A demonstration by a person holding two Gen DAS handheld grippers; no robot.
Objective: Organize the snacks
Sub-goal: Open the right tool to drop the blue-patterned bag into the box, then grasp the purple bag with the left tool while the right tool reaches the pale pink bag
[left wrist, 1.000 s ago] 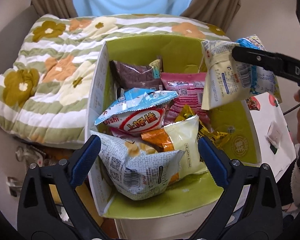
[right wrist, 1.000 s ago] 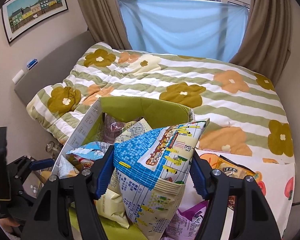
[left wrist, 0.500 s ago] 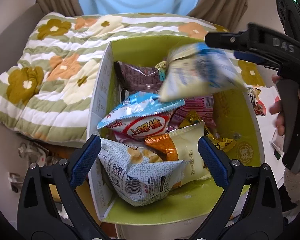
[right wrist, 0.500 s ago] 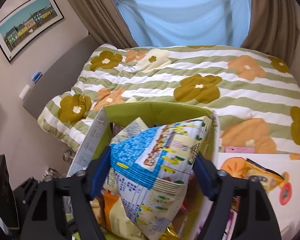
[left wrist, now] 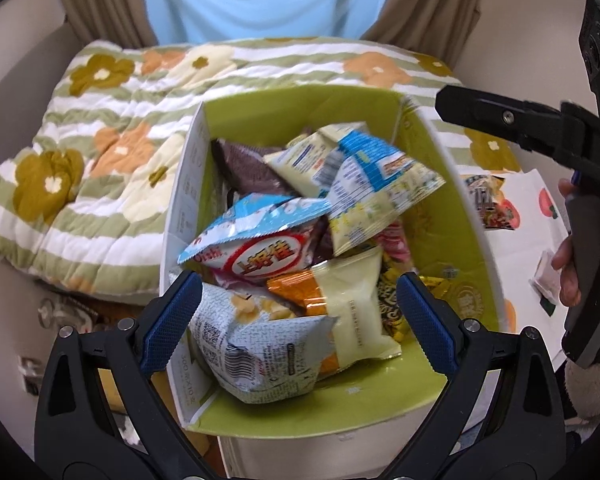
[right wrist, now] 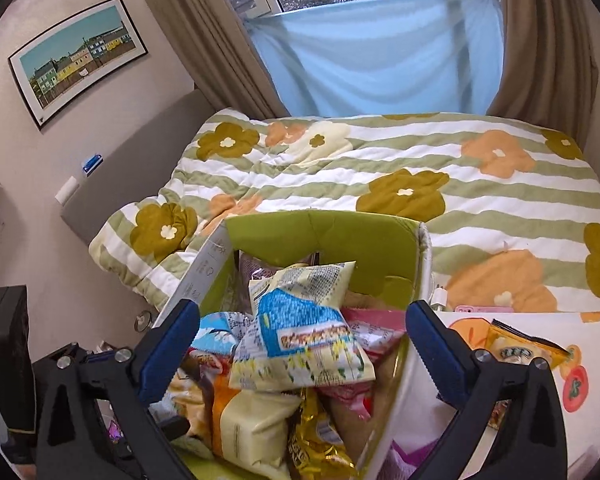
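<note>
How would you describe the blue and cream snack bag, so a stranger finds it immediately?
Find the green box before the flowered quilt. The snack bag lies topmost on the pile, blue with pale yellow edges, unlike the brown packet behind.

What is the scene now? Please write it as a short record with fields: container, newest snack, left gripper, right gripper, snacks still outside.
container: green box, open top, beside the flowered quilt
newest snack: blue-and-cream bag, lying on top of the pile, free of any pad
left gripper: open, empty, over the box's near end
right gripper: jaws have just been opening, now open, nothing between the pads
snacks still outside: yellow packet on the fruit-print bag
</note>
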